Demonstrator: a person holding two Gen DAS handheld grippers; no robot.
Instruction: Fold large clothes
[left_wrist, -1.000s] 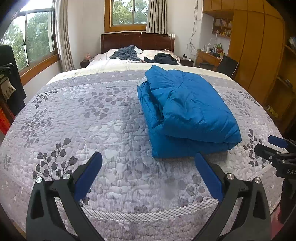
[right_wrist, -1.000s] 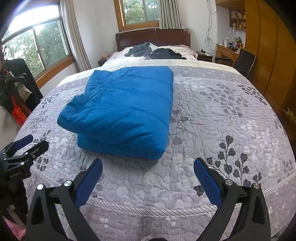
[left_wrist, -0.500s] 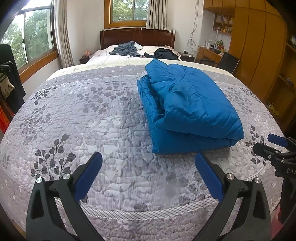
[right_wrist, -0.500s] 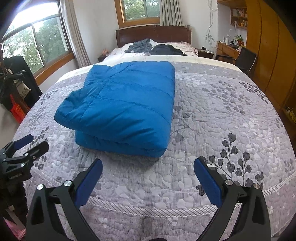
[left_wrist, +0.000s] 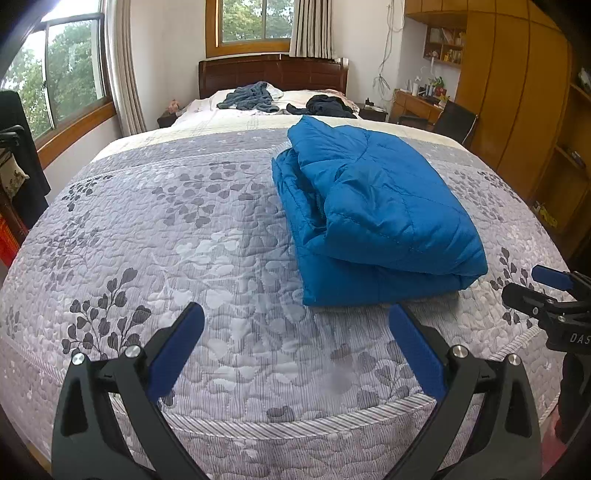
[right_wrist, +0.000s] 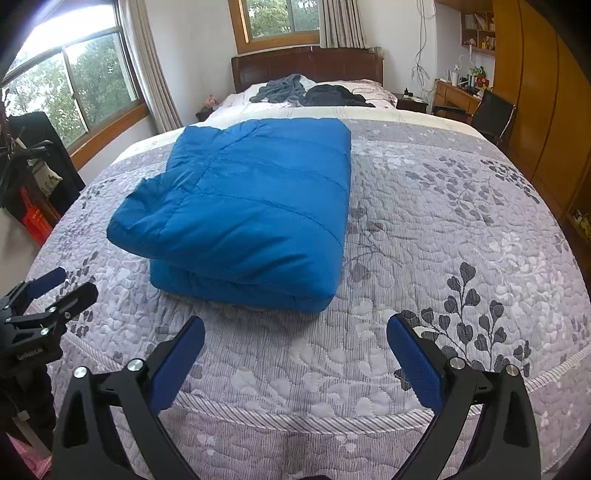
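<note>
1. Lying folded on the bed (left_wrist: 184, 229), the blue jacket (left_wrist: 373, 218) sits just ahead of both grippers, touching neither
2. The left gripper (left_wrist: 295, 350) hangs spread wide, holding nothing
3. The right gripper (right_wrist: 295, 354) likewise gapes empty

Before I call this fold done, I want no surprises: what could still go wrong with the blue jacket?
The blue jacket is puffy, and its top layer bulges unevenly at the left side, so it may spring open. Both the left gripper and the right gripper are open and off it, so nothing holds the fold. It lies near the foot edge of the bed; a nudge could shift it.
</note>
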